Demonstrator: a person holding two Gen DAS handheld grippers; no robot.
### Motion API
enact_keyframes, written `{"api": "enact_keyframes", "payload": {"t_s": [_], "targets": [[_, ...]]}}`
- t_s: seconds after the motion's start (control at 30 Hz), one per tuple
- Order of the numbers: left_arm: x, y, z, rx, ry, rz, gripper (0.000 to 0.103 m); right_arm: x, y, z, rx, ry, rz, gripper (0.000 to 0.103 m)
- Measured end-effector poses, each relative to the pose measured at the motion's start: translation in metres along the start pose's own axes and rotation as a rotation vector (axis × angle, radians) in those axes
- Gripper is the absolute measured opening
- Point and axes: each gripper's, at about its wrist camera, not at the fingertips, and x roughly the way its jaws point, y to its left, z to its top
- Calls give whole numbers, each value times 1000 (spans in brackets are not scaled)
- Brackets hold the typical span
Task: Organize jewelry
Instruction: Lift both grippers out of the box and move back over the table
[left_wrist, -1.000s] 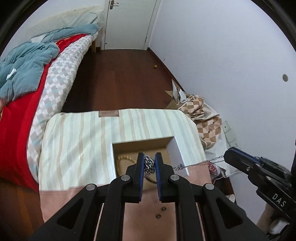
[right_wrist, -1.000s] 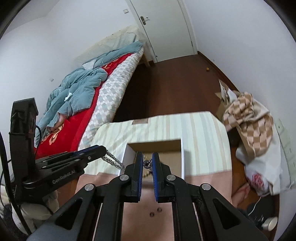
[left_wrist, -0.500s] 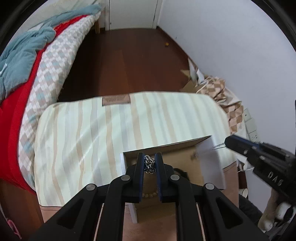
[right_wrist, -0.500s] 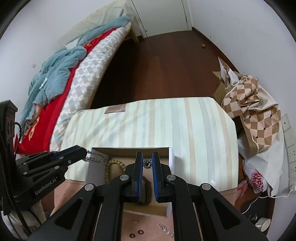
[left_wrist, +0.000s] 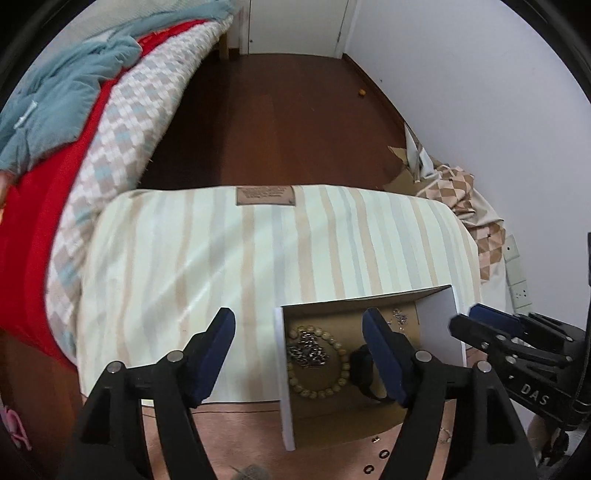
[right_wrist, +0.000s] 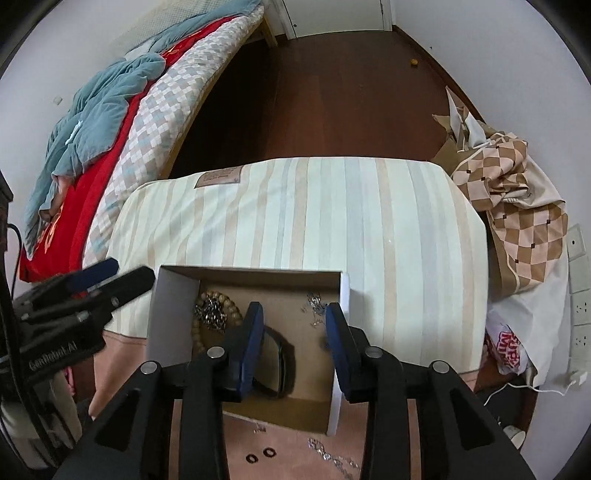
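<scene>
An open cardboard box with white walls (left_wrist: 286, 373) (right_wrist: 168, 317) sits on the striped table. In it lie a wooden bead bracelet (left_wrist: 338, 369) (right_wrist: 225, 306), a silver chain piled on it (left_wrist: 308, 352) (right_wrist: 210, 314), a thin chain end (left_wrist: 399, 317) (right_wrist: 314, 306) and a black band (left_wrist: 360, 373) (right_wrist: 275, 363). My left gripper (left_wrist: 299, 326) is open and empty above the box's left wall. My right gripper (right_wrist: 293, 319) is open and empty above the box's middle.
Two small dark rings (right_wrist: 260, 455) (left_wrist: 376, 461) and a loose silver chain (right_wrist: 332, 456) lie on the pink cloth in front of the box. A bed (left_wrist: 92, 122) stands left. A checked bag (right_wrist: 513, 206) and wall sockets (right_wrist: 580, 306) are at the right.
Both grippers opened and let go of the chain, which dropped into the box, the thick part onto the bead bracelet. Both grippers moved closer over the box.
</scene>
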Motion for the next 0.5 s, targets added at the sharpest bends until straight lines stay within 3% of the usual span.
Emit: {"api": "enact_keyframes", "payload": {"t_s": [0.07, 0.1, 0.17, 0.23, 0.4, 0.5], "targets": [[-3, 1, -3, 3, -13, 23, 75, -6, 0, -5, -4, -9, -14, 40], [-6, 1, -7, 6, -25, 39, 81, -10, 0, -8, -9, -16, -29, 47], [-10, 1, -14, 15, -44, 66, 88, -16, 2, -15, -26, -38, -72, 61], [-11, 1, -24, 22, -55, 98, 100, -20, 4, -21, -39, -54, -114, 84], [-11, 0, -48, 33, -68, 161, 102, -17, 8, -44, -56, -58, -218, 99], [-11, 1, -59, 28, -69, 180, 102, -14, 8, -57, -52, -63, -254, 101]]}}
